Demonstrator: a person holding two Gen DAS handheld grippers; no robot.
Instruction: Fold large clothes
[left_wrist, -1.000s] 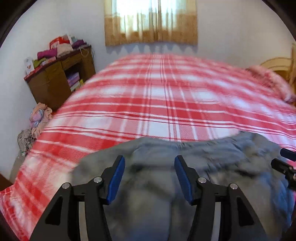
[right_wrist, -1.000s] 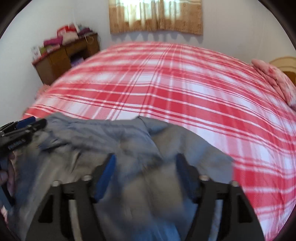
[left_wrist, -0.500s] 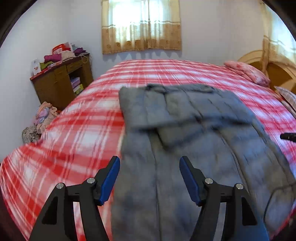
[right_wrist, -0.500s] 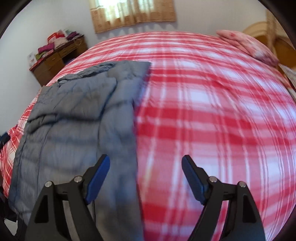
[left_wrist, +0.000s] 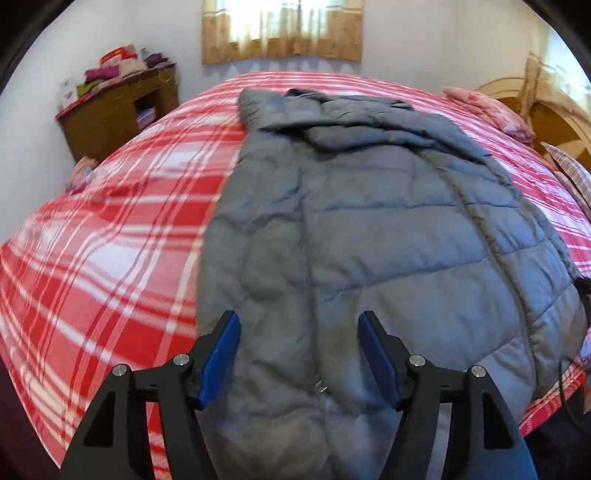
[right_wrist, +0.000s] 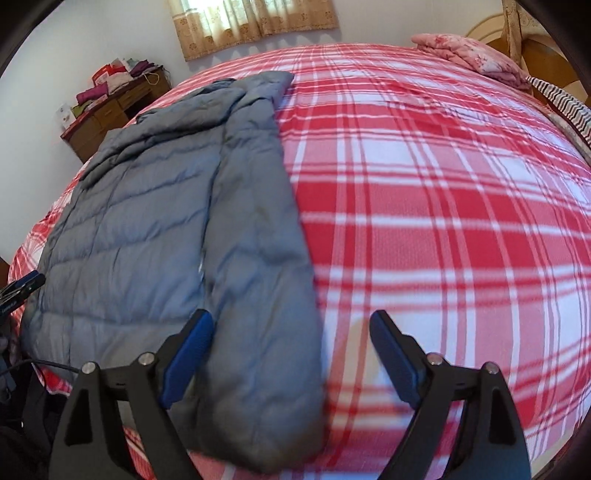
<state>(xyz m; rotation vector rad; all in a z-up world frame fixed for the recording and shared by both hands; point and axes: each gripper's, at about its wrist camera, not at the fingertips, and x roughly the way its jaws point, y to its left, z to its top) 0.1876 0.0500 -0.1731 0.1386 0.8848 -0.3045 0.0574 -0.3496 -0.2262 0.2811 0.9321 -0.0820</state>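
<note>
A grey quilted puffer jacket (left_wrist: 369, 229) was laid lengthwise on the red-and-white plaid bedspread (right_wrist: 443, 221), hem nearest. Over its two near corners the left gripper (left_wrist: 299, 354) and right gripper (right_wrist: 291, 354) were held spread, nothing pinched.

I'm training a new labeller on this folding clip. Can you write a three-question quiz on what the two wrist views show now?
1. True or false: the jacket lies spread on the bed.
2. What is the left gripper holding? A) a sleeve B) nothing C) the pillow
3. Fill in: in the right wrist view, the right gripper hangs over the jacket's ____ edge.

Key: 1 true; 2 B, open above the jacket; 3 right, also open, one fingertip over jacket, the other over plaid cover.
</note>
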